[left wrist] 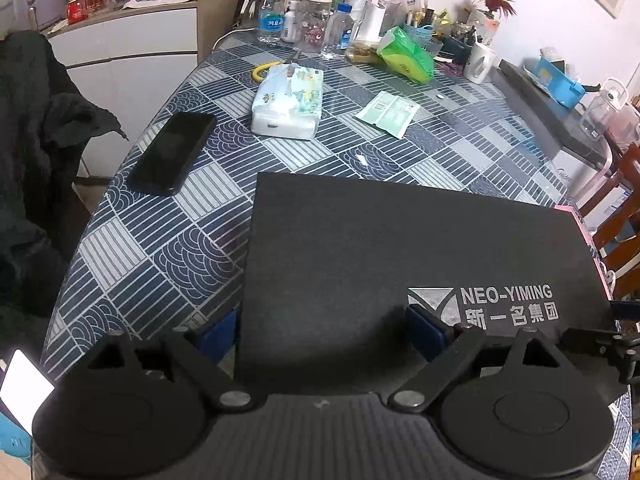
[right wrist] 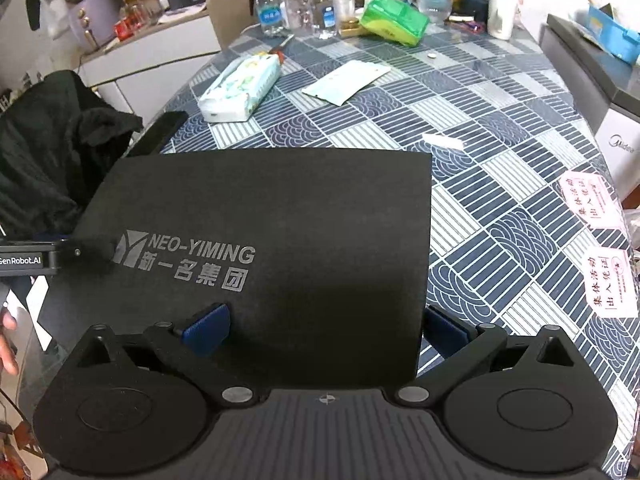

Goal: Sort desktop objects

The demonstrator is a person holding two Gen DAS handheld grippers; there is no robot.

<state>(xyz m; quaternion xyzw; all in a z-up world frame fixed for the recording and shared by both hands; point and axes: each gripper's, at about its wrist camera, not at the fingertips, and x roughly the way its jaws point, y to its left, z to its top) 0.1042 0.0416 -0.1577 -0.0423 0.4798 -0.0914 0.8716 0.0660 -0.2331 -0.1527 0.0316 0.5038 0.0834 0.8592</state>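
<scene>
A black notebook [left wrist: 400,248] printed NEO-YIMING lies on the blue patterned table [left wrist: 160,248], close in front of both grippers. My left gripper [left wrist: 323,334] is open wide. Its left pad sits outside the notebook's left edge and its right pad over the cover. My right gripper [right wrist: 326,330] is also open wide, with its left pad over the notebook [right wrist: 280,208] and its right pad beyond the right edge. Further back lie a black phone [left wrist: 172,152], a tissue pack [left wrist: 288,104] and green-white sachets [left wrist: 388,114]. The left gripper's body [right wrist: 28,260] shows at the notebook's left side.
Bottles [left wrist: 272,12], a green package [left wrist: 406,54], a white mug [left wrist: 482,62] and clutter crowd the far edge. Yellow-handled pliers [left wrist: 260,70] lie behind the tissues. Pink cards [right wrist: 592,200] and a white scrap [right wrist: 442,142] lie to the right. A dark garment [left wrist: 36,140] hangs left.
</scene>
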